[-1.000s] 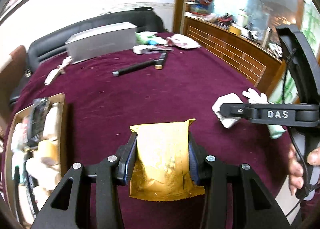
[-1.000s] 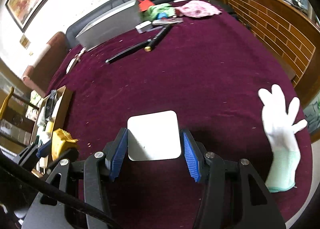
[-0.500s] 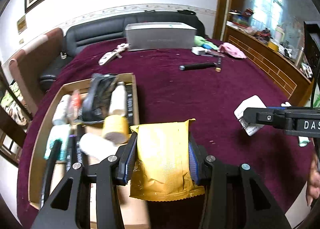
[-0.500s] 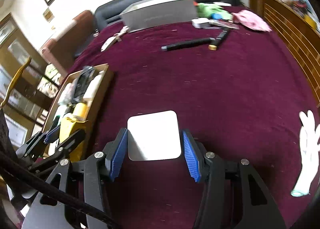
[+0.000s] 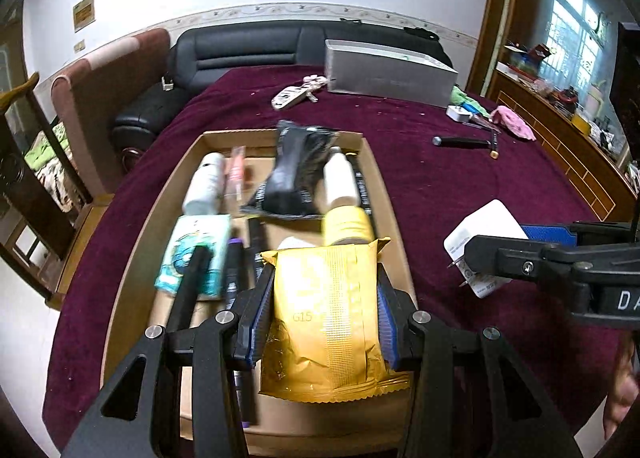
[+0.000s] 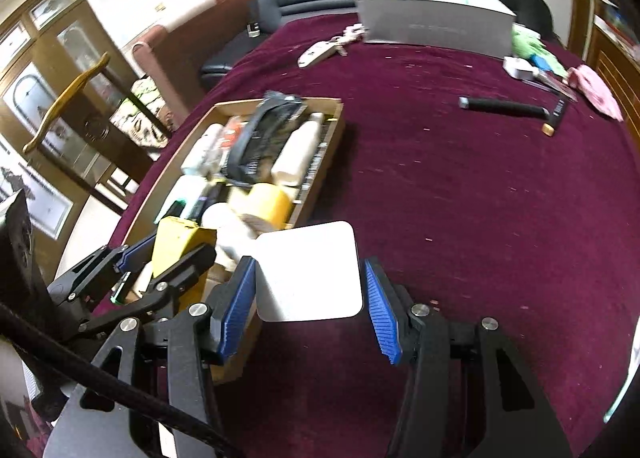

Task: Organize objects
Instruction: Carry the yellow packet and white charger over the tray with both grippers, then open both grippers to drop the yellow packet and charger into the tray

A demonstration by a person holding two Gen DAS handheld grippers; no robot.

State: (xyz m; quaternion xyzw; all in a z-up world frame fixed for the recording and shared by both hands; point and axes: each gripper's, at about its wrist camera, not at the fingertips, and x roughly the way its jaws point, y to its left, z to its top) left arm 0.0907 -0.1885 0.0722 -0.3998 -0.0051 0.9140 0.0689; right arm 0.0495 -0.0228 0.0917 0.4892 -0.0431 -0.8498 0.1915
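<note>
Left claw [image 5: 326, 322]: clamped on one yellow foil packet [image 5: 328, 322], held by its two sides at lower centre of the left wrist view, over the near end of the cardboard tray [image 5: 376, 178].
Right claw [image 6: 308, 298]: closed on one white square adapter [image 6: 308, 272], blue pads against its left and right edges, at lower centre of the right wrist view; the adapter hangs over the maroon table [image 6: 460, 198], just beside the tray's near corner.
Same adapter from the left wrist view: at right of frame, its labelled underside and prongs visible [image 5: 480, 250].
Tray contents, left wrist view: one black pouch [image 5: 296, 174], two white bottles [image 5: 206, 184] and [image 5: 340, 178], one yellow-wrapped roll [image 5: 348, 224], one teal-printed pack [image 5: 196, 254], several dark pens, count unclear through blur.
Upper table, right wrist view: one grey long box [image 6: 432, 22], one black-handled hammer [image 6: 508, 108], one white remote-like piece [image 6: 318, 52], one pink cloth [image 6: 596, 94], one green cloth [image 6: 528, 38].
Person: part of one hand [image 5: 620, 390] at the lower right edge of the left wrist view.
</note>
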